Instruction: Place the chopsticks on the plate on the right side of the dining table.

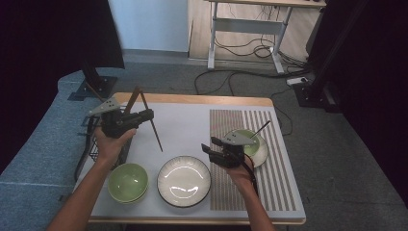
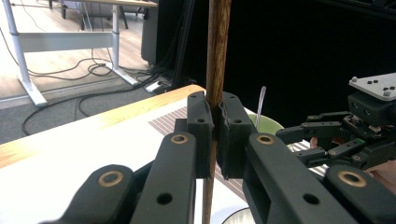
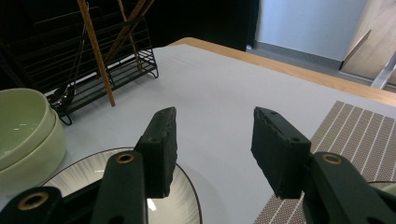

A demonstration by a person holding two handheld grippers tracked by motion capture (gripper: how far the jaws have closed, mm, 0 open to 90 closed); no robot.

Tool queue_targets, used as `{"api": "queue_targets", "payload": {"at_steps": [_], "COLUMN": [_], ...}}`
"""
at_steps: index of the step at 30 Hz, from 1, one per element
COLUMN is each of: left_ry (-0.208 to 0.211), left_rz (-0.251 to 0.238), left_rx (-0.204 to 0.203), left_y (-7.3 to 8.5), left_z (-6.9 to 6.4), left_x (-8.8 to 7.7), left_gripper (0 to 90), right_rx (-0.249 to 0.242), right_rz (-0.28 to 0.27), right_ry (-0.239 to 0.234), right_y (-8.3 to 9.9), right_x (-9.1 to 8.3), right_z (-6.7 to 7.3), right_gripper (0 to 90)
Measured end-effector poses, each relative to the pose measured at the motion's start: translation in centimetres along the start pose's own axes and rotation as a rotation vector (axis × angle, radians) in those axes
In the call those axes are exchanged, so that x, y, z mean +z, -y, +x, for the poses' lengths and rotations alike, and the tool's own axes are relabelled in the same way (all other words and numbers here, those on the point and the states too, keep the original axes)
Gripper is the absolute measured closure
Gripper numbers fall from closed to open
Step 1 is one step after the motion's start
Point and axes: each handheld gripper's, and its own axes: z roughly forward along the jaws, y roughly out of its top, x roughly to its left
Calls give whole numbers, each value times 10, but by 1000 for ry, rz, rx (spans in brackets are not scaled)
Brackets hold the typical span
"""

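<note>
Table [image 1: 192, 120], green bowl [image 1: 248, 142] w/ spoon [image 1: 262, 129]

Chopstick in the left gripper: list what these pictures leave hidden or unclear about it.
- Left gripper view: the chopstick leaves the frame at top and bottom, so neither end shows; the left gripper pads cover the part they clamp.
- High view: its lower tip is too thin to tell whether it touches the table.
- Right gripper view: the frame's top edge cuts off its upper part.
</note>
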Motion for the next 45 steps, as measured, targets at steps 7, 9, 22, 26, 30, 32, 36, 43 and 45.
{"api": "queue_targets", "payload": {"at_steps": [7,9,22,26,30,32,36,43,45], "left_ry": [13,16,32,35,39,41,52,57,58], "left_rz": [10,10,23,24,26,27,24,28,27], "left_rx": [1,1,5,1,2,2,-4,-1,0], "left_y": [3,3,7,8,9,9,9,11,12], "left_z": [-4,-5,-10,-11,-12,-13,-14,-16,-17], "left_x": [6,6,14,16,17,18,19,20,20], "left_gripper": [845,844,845,845,845,844,845,845,845], "right_rx": [-1,-1,-15,-14,-18,-21,-16,-23,-25], "right_rz": [1,1,-3,-3,-4,-4,-3,-7,-5], "right_ry": [-12,-15,-39,-44,-49,-50,-60,-69,-72], "right_y": [-1,-2,-4,-5,-6,-6,-7,-9,-9], "right_x": [2,3,9,10,11,12,14,17,18], "right_z": [4,5,14,16,18,19,21,26,27], "right_gripper": [503,503,500,500,499,498,498,497,497]}}
